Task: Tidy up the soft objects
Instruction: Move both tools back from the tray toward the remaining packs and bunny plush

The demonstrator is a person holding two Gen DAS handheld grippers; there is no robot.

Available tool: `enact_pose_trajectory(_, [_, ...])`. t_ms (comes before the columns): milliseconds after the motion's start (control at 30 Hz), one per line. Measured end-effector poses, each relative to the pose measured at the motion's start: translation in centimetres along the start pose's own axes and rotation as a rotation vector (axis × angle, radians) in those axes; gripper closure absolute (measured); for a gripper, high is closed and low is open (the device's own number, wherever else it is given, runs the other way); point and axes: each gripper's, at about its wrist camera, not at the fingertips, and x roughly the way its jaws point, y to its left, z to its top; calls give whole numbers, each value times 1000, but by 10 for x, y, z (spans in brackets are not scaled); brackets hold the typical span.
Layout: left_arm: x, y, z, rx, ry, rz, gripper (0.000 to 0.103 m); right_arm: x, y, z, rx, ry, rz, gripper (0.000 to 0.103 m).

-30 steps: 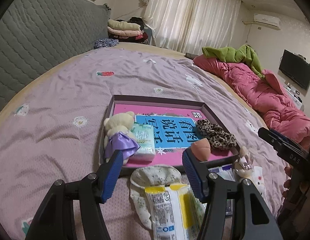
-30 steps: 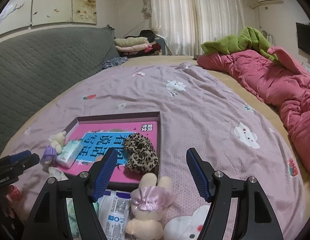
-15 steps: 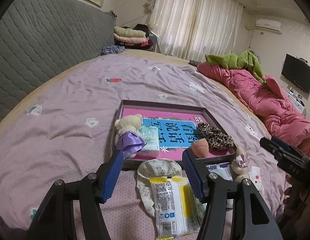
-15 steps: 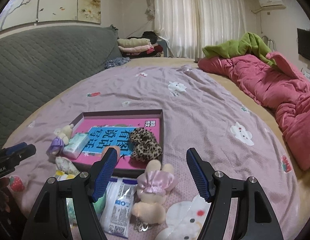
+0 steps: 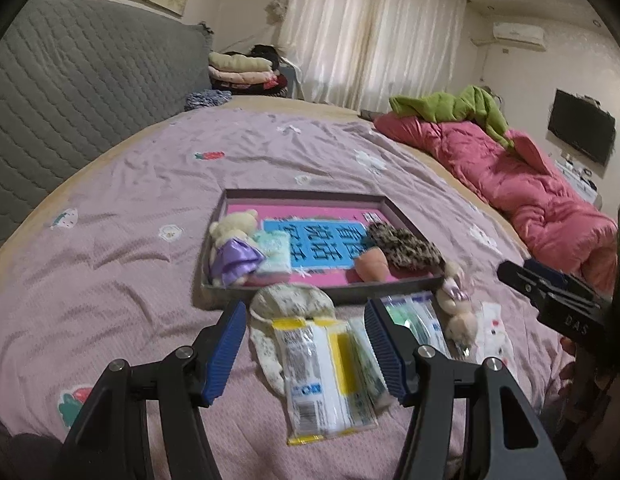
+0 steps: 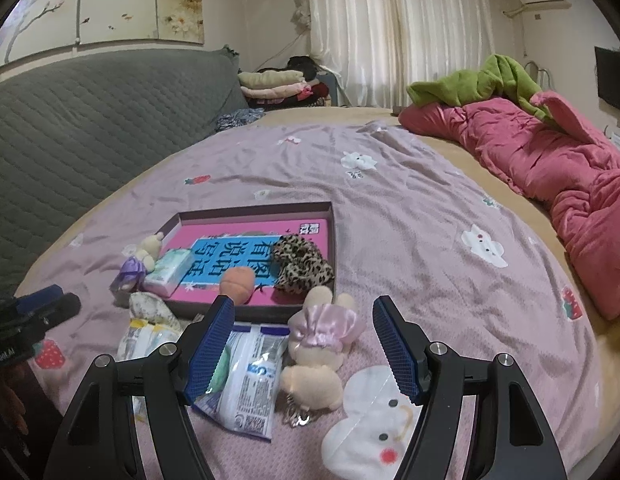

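Purple bedspread (image 5: 122, 248) now fills more of both views: I note both grippers have drawn back from the tray (image 5: 298, 198) over the last second. My left gripper (image 5: 304, 350) and right gripper (image 6: 300, 354) stand wide, holding nothing. Bear (image 5: 234, 246) and scrunchie (image 5: 401, 246) lie in the tray; tissue pack (image 5: 321, 376) and rabbit (image 6: 315, 352) wait outside it, so sorting looks unfinished.

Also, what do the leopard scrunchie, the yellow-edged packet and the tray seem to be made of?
Leopard scrunchie: looks like soft fabric, matte, bunched in folds. Yellow-edged packet: thin glossy plastic film, judging by its shine and crinkles. Tray: probably stiff cardboard, matte dark straight walls with a printed pink floor; the pictures cannot settle this.
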Motion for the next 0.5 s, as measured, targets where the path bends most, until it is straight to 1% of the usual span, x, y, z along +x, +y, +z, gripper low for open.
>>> enact_pose_trajectory(200, [-4, -15, -8, 34, 22, -22, 42, -2, 5, -7, 0, 28, 15, 30])
enact_pose_trajectory(500, [-2, -29, -22, 54, 85, -59, 42, -5, 7, -20, 11, 73, 14, 30])
